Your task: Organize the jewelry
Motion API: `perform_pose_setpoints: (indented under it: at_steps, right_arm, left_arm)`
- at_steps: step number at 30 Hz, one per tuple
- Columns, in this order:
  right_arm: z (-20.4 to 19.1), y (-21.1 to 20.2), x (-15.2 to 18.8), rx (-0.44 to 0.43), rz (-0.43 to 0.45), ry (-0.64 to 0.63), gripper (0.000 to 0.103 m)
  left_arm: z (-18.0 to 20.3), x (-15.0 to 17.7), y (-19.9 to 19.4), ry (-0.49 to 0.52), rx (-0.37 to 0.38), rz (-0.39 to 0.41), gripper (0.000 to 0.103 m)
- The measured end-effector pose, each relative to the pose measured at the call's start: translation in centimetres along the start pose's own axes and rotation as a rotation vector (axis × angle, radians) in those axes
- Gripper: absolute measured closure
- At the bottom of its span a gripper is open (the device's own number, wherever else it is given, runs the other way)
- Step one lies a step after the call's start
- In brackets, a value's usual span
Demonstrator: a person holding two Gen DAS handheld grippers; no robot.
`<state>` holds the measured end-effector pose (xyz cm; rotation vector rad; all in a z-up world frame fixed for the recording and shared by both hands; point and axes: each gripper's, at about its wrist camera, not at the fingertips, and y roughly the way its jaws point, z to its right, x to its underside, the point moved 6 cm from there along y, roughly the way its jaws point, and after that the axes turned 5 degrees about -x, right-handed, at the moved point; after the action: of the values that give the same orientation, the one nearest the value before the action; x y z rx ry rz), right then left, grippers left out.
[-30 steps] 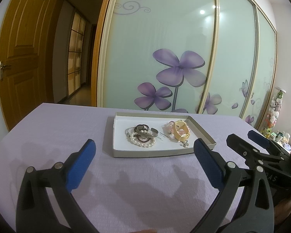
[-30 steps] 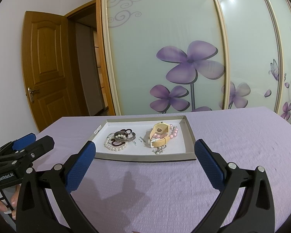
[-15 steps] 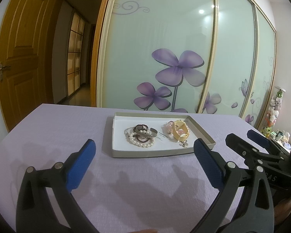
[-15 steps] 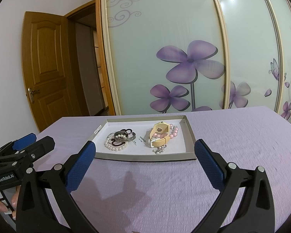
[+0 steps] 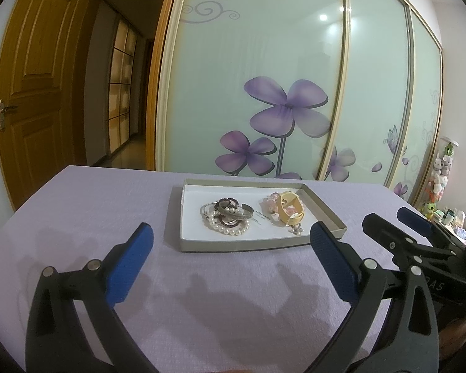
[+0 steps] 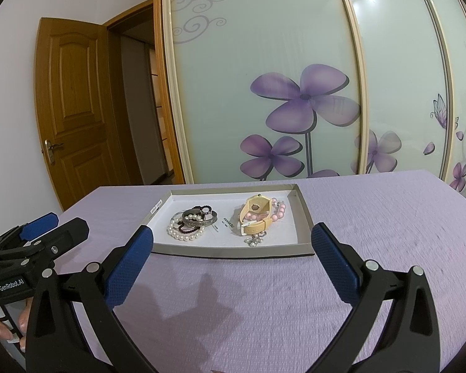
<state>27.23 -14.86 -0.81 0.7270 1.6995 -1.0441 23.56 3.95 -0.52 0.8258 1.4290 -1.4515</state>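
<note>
A shallow grey box tray with a white floor lies on the purple cloth. Inside, on the left, a pearl bracelet, a dark bead bracelet and a silver bangle are piled together. On the right lie a beige watch, a pink bead bracelet and a small silver charm. My left gripper and right gripper both stand open and empty just short of the tray's near rim. Each gripper shows in the other's view, the right, the left.
The purple cloth covers the whole table. Behind it stand sliding wardrobe doors with purple flowers. A wooden door is at the left. Plush toys hang at the far right. A hand shows at the lower left.
The left wrist view has drifted slightly, the tray sitting a touch further left and higher than before. The right gripper has hardly moved. Both grippers stay open.
</note>
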Motion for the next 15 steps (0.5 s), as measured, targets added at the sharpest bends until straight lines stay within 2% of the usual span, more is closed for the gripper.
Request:
perform_pose_setpoints:
  at_steps: [15]
  right_arm:
    - [0.00, -0.01, -0.04, 0.000, -0.002, 0.001, 0.001]
  left_arm:
    - [-0.04, 0.51, 0.13, -0.001, 0.005, -0.009, 0.002]
